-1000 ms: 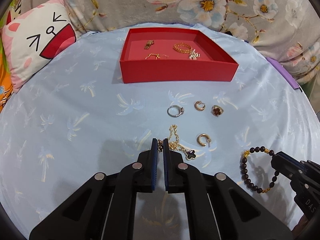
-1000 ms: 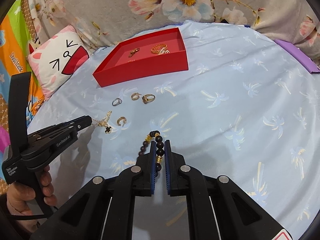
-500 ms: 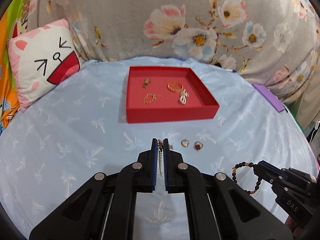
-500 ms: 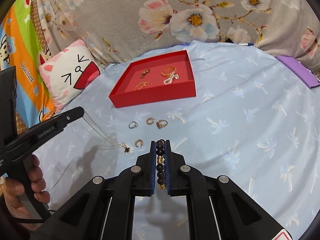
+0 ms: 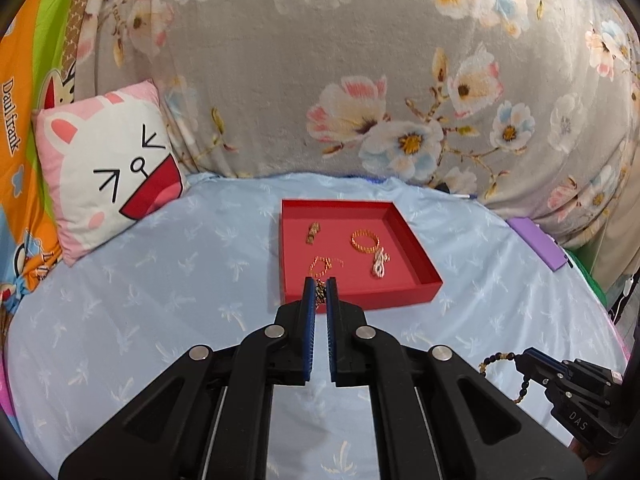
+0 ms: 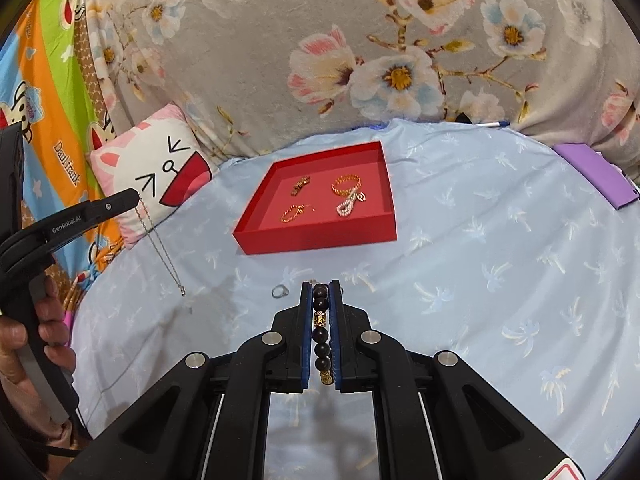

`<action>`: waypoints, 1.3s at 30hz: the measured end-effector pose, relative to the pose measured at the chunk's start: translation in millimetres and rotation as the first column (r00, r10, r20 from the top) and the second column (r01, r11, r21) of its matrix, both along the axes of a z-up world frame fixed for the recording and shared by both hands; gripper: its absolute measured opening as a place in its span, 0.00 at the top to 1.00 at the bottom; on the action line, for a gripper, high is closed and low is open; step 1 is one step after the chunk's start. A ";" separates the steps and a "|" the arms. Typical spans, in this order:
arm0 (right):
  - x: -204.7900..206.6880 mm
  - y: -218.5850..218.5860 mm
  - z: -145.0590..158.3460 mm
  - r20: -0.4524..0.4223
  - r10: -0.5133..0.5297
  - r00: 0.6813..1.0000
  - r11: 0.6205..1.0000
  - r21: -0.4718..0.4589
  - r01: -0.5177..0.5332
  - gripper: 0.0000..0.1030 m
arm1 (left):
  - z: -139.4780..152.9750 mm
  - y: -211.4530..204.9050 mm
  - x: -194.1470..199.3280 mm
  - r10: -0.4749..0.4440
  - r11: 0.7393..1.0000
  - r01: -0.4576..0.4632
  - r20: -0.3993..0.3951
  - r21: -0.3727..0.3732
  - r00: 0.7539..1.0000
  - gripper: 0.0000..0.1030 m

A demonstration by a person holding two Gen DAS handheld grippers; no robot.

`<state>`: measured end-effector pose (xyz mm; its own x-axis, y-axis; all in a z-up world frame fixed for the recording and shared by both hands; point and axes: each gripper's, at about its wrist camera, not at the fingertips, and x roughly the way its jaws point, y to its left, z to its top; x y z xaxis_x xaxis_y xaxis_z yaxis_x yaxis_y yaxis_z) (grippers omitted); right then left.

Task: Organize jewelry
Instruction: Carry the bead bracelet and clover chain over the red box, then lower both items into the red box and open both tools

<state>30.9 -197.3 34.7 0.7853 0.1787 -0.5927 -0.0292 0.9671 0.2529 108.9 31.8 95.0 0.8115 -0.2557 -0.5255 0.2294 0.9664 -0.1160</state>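
Observation:
A red tray (image 5: pixel 420 276) (image 6: pixel 316 236) on the blue cloth holds several gold pieces. My left gripper (image 5: pixel 320 290) is shut on a thin gold necklace (image 5: pixel 320 292), raised above the cloth in front of the tray. In the right wrist view the left gripper (image 6: pixel 134 199) shows at the left with the chain (image 6: pixel 160 248) hanging from its tip. My right gripper (image 6: pixel 321 300) is shut on a dark bead bracelet (image 6: pixel 321 332), lifted off the cloth; it also shows in the left wrist view (image 5: pixel 520 362) with the bracelet (image 5: pixel 496 360) dangling. A silver ring (image 6: pixel 280 291) lies on the cloth.
A cat-face pillow (image 5: pixel 108 172) (image 6: pixel 160 172) leans at the back left. A purple flat object (image 5: pixel 538 242) (image 6: pixel 592 174) lies at the right edge. A floral blanket (image 5: pixel 360 80) rises behind the cloth.
Both grippers have risen further from the cloth with their pieces. The necklace pendant has left the surface and the chain now hangs free. The tray looks farther below.

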 end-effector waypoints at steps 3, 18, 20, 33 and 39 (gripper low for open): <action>9.0 -1.5 10.0 0.018 0.003 1.000 1.000 0.000 -0.003 0.93 | 14.4 1.4 8.8 0.008 1.000 -0.008 0.025 0.003 1.000 0.96; 124.4 8.2 48.2 0.081 0.041 0.996 0.999 0.005 -0.041 0.93 | 44.3 -36.8 95.4 -0.005 0.999 0.001 0.080 0.051 0.997 0.96; 146.4 10.4 45.2 0.071 0.042 0.997 0.999 0.002 -0.042 0.93 | 41.9 -43.4 111.9 -0.002 0.998 -0.003 0.077 0.061 0.997 0.96; 226.3 10.7 -22.4 -0.065 0.031 0.997 0.999 0.033 -0.029 0.93 | -18.7 -70.4 180.2 0.009 0.994 -0.004 -0.041 0.110 0.999 0.96; 234.5 9.3 -50.7 -0.117 0.033 0.993 0.998 0.051 -0.027 0.93 | -44.9 -72.1 188.9 0.009 0.994 0.001 -0.093 0.112 0.996 0.96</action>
